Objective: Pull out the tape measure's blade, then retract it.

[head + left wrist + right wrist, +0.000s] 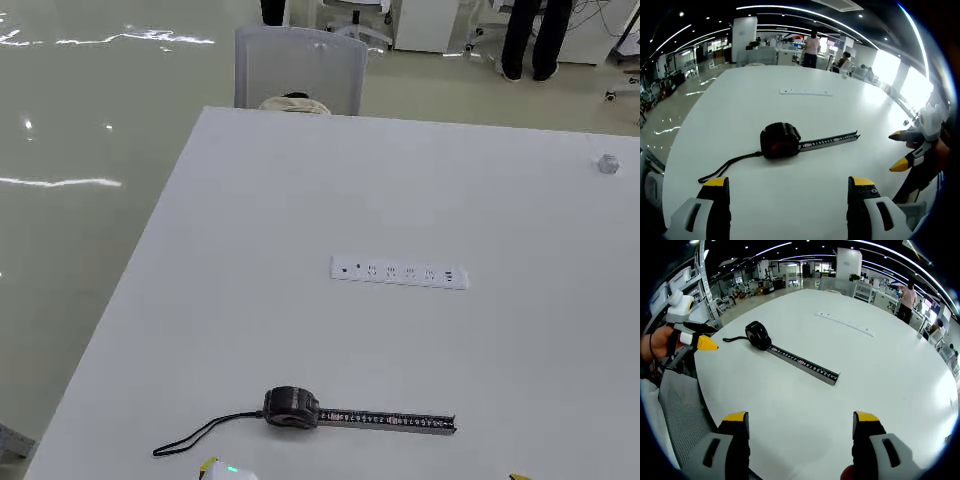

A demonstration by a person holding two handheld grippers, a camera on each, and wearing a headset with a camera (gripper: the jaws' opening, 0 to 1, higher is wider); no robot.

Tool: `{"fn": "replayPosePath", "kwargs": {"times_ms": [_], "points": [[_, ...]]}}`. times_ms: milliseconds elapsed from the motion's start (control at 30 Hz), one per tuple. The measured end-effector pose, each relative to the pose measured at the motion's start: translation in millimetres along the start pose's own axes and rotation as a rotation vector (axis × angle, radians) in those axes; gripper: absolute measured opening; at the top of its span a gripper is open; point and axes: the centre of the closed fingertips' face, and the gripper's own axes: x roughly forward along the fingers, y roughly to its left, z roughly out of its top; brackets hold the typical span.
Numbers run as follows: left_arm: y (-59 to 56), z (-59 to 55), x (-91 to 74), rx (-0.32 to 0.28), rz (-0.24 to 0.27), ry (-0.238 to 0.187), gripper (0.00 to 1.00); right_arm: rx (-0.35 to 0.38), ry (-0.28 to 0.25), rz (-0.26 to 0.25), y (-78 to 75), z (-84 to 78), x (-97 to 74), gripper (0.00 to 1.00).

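Note:
A black tape measure lies on the white table near its front edge, with its blade drawn out to the right and its wrist strap trailing left. It also lies ahead in the left gripper view, tape measure, and in the right gripper view, tape measure with blade. My left gripper is open, short of the case. My right gripper is open, short of the blade's end. Neither touches anything.
A white power strip lies flat in the table's middle. A small white object sits at the far right. A grey chair stands at the far edge. A person stands beyond, on the floor.

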Motion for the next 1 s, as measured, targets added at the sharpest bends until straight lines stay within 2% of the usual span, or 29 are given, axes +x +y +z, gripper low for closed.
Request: {"fn": "replayPosePath", "kwargs": {"times_ms": [633, 733, 833, 1000], "points": [[0.9, 17.1, 25.9, 0.001, -0.002, -0.004, 0.94, -0.033, 0.020, 0.018, -13.0, 9.2, 19.8, 0.87], [1.0, 21.0, 29.5, -0.013, 0.000, -0.017, 0.95, -0.046, 0.025, 0.022, -16.7, 10.0, 23.7, 0.87], [0.0, 20.7, 33.9, 0.000, 0.001, 0.001, 0.94, -0.060, 0.030, 0.028, -19.5, 11.9, 26.3, 0.87], [-0.2, 23.1, 41.1, -0.008, 0.001, -0.001, 0.94, -0.092, 0.034, 0.039, -26.1, 15.2, 30.8, 0.87]]}}
